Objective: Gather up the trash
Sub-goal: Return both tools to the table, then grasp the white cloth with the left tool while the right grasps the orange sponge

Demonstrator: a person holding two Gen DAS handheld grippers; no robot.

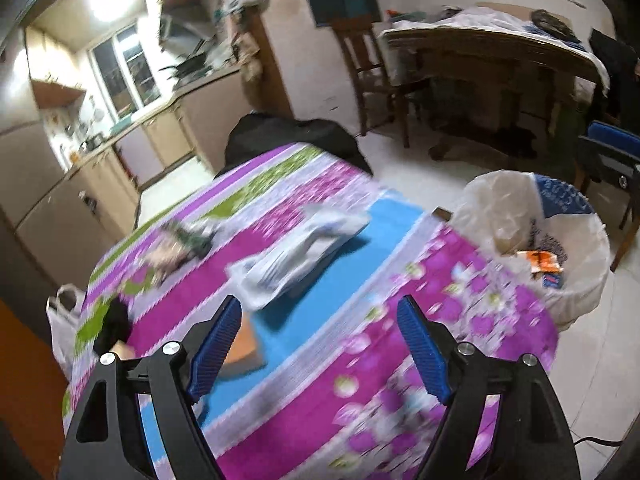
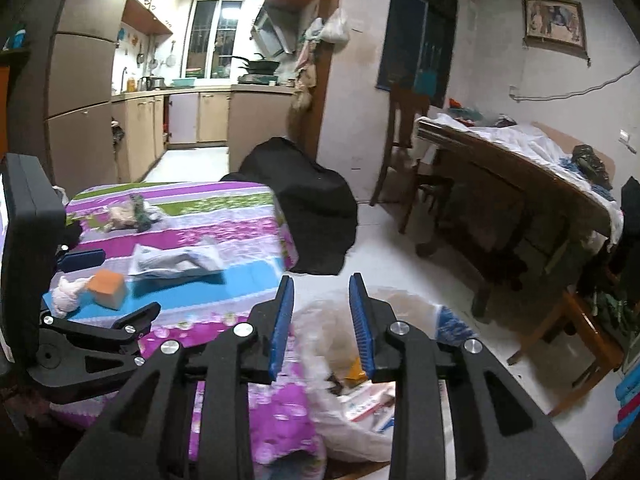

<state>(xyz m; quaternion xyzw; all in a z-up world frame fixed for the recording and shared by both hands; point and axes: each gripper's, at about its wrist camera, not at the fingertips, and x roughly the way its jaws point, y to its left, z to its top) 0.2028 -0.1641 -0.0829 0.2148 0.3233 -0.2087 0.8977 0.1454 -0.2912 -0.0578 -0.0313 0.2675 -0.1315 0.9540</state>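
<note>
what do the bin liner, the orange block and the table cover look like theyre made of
Bin liner: thin plastic film, translucent white, crinkled and faintly glossy.
Orange block: probably sponge or foam; matte, soft-edged, with a paler lower layer, though too blurred to be sure.
Table cover: looks like printed woven fabric, matte, with striped floral bands, draping over the table edge.

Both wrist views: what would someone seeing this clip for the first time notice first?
The loud purple, green and blue striped tablecloth dominates, with a crumpled white plastic wrapper lying on its blue band and an orange block nearer the left edge. Beside the table stands a bin lined with a white plastic bag, litter already inside. The right gripper hangs open above that bin, and the left gripper is open over the table, both empty.
</note>
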